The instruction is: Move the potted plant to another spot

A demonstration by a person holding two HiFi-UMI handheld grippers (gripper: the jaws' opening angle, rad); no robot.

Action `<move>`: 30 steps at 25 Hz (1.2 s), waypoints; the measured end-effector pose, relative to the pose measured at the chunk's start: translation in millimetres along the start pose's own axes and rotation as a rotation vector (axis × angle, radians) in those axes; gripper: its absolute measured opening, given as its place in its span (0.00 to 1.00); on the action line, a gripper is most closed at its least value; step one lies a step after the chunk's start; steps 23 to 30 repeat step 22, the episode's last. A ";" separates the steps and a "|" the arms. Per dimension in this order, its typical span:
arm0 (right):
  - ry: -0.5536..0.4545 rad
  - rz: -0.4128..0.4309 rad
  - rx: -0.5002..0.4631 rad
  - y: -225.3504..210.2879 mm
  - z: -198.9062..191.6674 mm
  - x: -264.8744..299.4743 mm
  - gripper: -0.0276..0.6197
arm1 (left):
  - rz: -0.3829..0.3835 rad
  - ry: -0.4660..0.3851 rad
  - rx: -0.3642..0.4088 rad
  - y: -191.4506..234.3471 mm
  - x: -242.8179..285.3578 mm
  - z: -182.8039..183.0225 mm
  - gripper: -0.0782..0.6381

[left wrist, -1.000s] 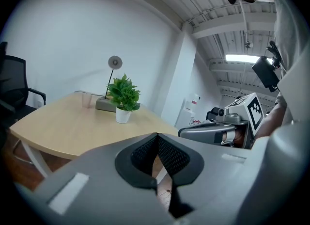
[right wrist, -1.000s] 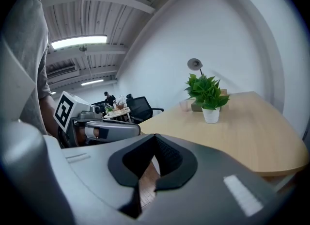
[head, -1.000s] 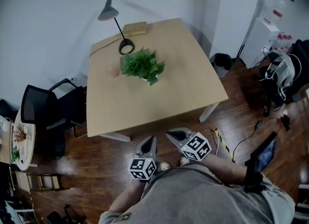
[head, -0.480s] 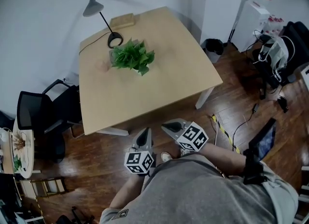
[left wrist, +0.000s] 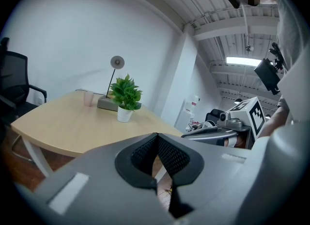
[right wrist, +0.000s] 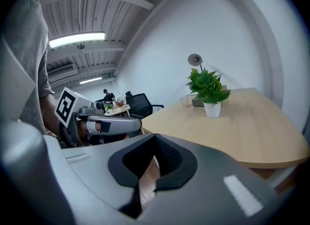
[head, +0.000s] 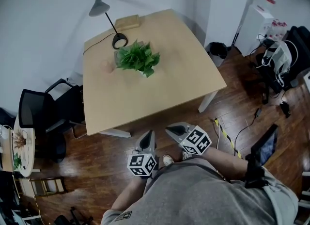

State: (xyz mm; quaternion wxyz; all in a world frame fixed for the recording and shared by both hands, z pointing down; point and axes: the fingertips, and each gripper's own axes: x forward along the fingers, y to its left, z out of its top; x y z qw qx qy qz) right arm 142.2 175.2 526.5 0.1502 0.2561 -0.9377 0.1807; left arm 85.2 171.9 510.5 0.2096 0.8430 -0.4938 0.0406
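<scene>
While you stand at the front edge of the bench (head: pixel 160 93), both tools sit low in the head view, just above your grey shirt (head: pixel 193 195). Your left hand-held gripper (head: pixel 149 134) is at lower centre. Its jaws are pressed together with nothing between them: its own view shows the black pads meeting, with only a sliver of wooden floor (head: pixel 97 156) behind. Your right hand-held gripper (head: pixel 170 129) is just beside it, on the right, and it too is closed and empty. Both point toward the bench and neither touches it.

You find the potted plant (head: pixel 138 58) in the upper centre-left of the head view, on the far part of the bench and well apart from both tools. It stands upright, a bushy clump of green leaves, and the two gripper views show it in a small white pot. Just behind it is the round base of a desk lamp (head: pixel 119 40), whose thin stem leans toward the upper left and ends in a grey shade. A pale cup (head: pixel 107 67) stands near the plant on its left side. A wooden block (head: pixel 127 22) lies at the bench's far edge by the wall.

At the left of the frame, a black chair (head: pixel 41 117) stands beside the bench. A dark bin (head: pixel 218 52) sits on the floor off the bench's far right corner.
</scene>
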 end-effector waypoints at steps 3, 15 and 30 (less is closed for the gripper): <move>0.001 0.000 -0.001 -1.6 1.2 1.2 0.05 | 0.003 -0.003 0.000 2.0 1.2 1.3 0.11; -0.003 -0.018 0.000 -8.8 3.8 -5.0 0.05 | -0.009 0.014 -0.004 -1.9 2.5 -1.2 0.11; 0.005 -0.029 0.023 -12.7 -7.4 -17.2 0.05 | -0.027 0.036 -0.002 -14.8 8.8 -8.6 0.11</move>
